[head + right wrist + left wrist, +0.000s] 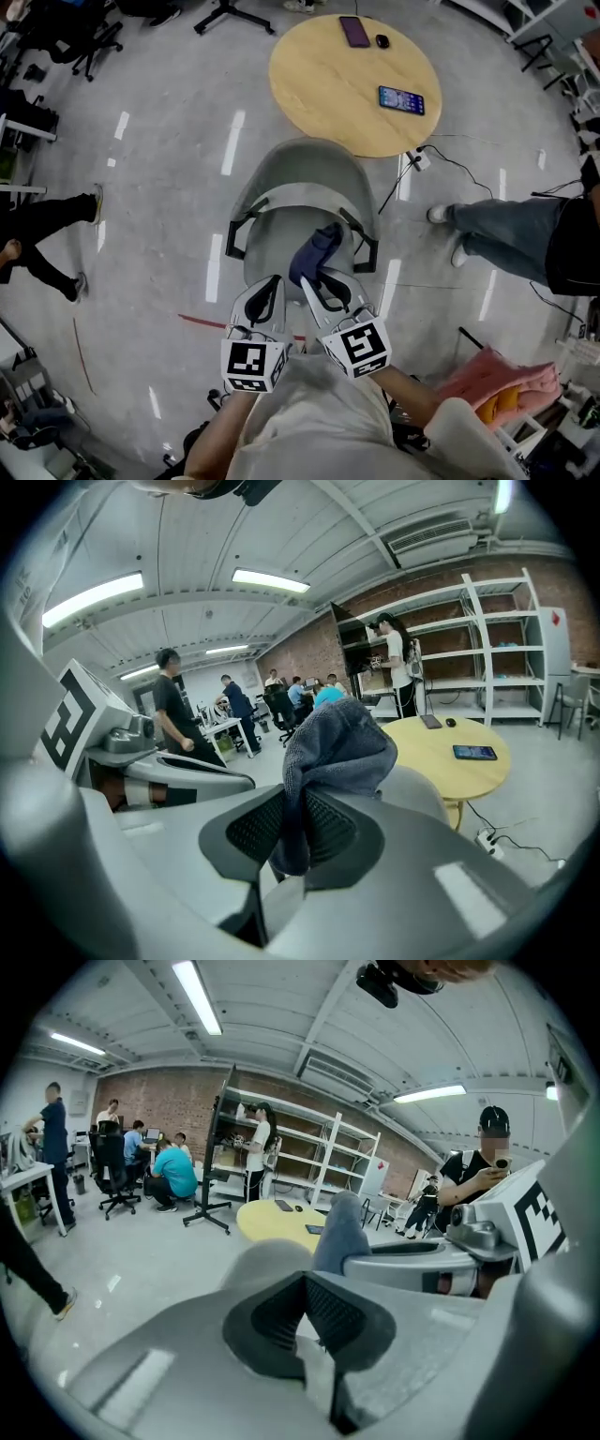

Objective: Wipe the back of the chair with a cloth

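Observation:
A grey chair point(302, 183) with black armrests stands just in front of me, its back toward the round table. My right gripper point(322, 277) is shut on a blue-grey cloth point(316, 251), which bunches up over the seat. In the right gripper view the cloth point(337, 747) is pinched between the dark pads and rises above them, with the chair's back point(417, 799) behind it. My left gripper point(265, 296) hovers beside it over the seat's front edge. Its jaws are shut with nothing between them point(305, 1321). From there the cloth point(339, 1232) and the chair's back point(267, 1260) show ahead.
A round wooden table point(319, 94) with phones point(401, 98) stands right behind the chair. A power strip and cable point(418, 159) lie on the floor at the right. A person's legs point(497, 225) are at the right, another's point(47, 225) at the left. A pink cloth point(497, 380) lies near right.

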